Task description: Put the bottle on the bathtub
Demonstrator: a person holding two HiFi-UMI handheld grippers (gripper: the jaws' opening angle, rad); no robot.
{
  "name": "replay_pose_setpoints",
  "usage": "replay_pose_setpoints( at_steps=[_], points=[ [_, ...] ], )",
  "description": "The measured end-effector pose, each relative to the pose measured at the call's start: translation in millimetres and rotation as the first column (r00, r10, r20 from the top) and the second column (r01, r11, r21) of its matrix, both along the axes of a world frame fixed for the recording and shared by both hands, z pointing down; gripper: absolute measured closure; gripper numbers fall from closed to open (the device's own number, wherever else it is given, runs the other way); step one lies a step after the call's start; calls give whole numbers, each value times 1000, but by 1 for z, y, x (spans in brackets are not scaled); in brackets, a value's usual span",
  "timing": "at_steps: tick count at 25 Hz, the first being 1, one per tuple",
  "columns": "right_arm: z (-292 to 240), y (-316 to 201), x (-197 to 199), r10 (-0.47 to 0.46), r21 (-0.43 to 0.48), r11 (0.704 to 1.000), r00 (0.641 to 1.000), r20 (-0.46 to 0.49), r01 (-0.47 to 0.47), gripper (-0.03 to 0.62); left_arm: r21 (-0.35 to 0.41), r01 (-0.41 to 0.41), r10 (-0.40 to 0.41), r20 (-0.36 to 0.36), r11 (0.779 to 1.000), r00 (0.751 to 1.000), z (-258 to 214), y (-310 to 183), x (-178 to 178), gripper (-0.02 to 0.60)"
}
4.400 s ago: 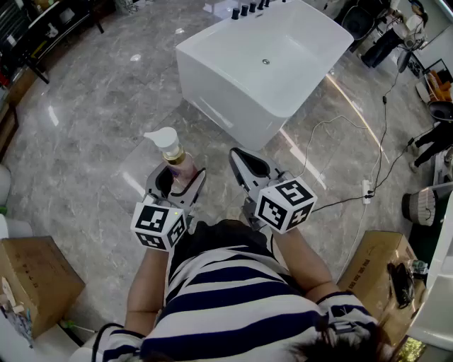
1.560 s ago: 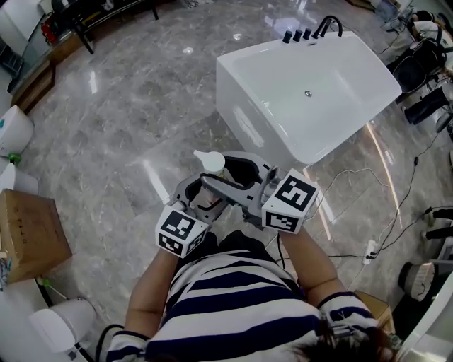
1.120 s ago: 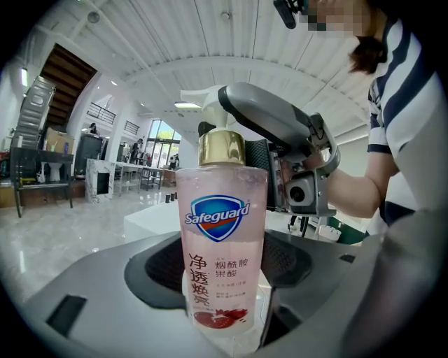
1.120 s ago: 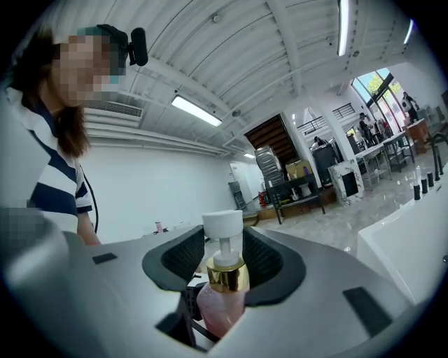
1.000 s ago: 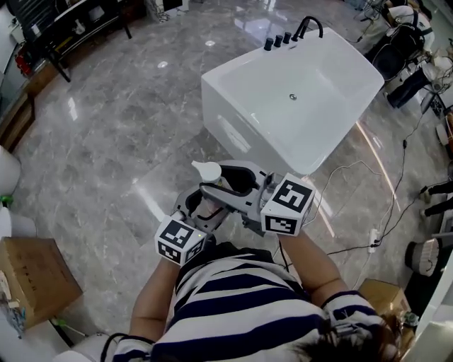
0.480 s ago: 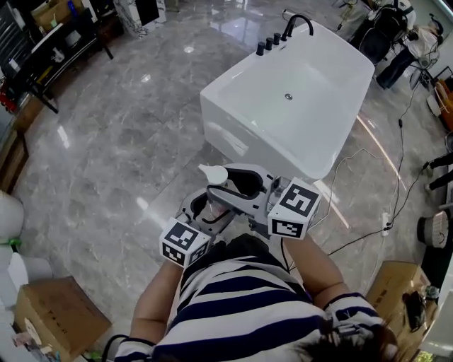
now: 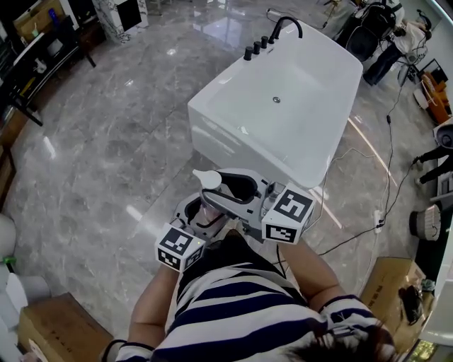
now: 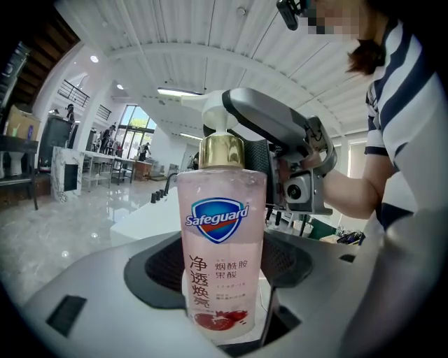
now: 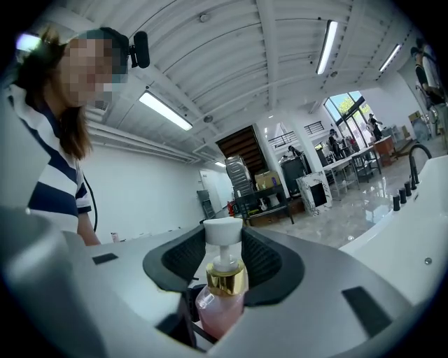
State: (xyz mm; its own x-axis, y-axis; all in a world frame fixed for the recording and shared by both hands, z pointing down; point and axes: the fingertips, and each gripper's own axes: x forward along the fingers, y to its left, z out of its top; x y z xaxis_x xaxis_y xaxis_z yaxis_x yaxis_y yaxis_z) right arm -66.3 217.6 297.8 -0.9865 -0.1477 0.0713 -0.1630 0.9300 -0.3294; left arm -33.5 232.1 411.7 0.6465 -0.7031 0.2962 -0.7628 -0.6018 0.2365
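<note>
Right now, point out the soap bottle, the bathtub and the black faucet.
soap bottle point(image 8: 222, 231): left gripper view, on its front label.
bathtub point(image 7: 233, 148): head view, on its near outer wall.
black faucet point(image 7: 284, 20): head view, on the curved spout.

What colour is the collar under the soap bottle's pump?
Shiny gold collar on the soap bottle; clearest in the left gripper view.

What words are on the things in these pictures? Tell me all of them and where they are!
"Safeguard": on the blue shield on the bottle.
"净透焕亮": big letters on the bottle, under the shield.
"烟酰胺果酸": smaller letters beside those.
The tiny line under them is too small to read.
marker cubes: only black-and-white squares, no words.
</note>
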Motion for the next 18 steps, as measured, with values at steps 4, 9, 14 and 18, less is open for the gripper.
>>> replay_pose_setpoints(
  at_steps=[4, 9, 14, 18],
  points=[
    [2, -30, -2, -9, 14, 1000, 1000, 14, 9, 416, 11, 2, -2, 20, 1000, 1000, 3, -33, -3, 268],
    [-5, -72, -1, -20, 25, 999, 999, 38, 19, 418, 14, 2, -3, 38, 1000, 999, -3, -75, -3, 268],
    [-10, -106, 1, -28, 43, 999, 998, 48, 26, 418, 28, 14, -15, 52, 1000, 999, -8, -112, -2, 268],
    [-6, -131, 1, -25, 46, 999, 999, 32, 23, 418, 26, 16, -17, 54, 1000, 998, -5, -138, -1, 268]
  ],
)
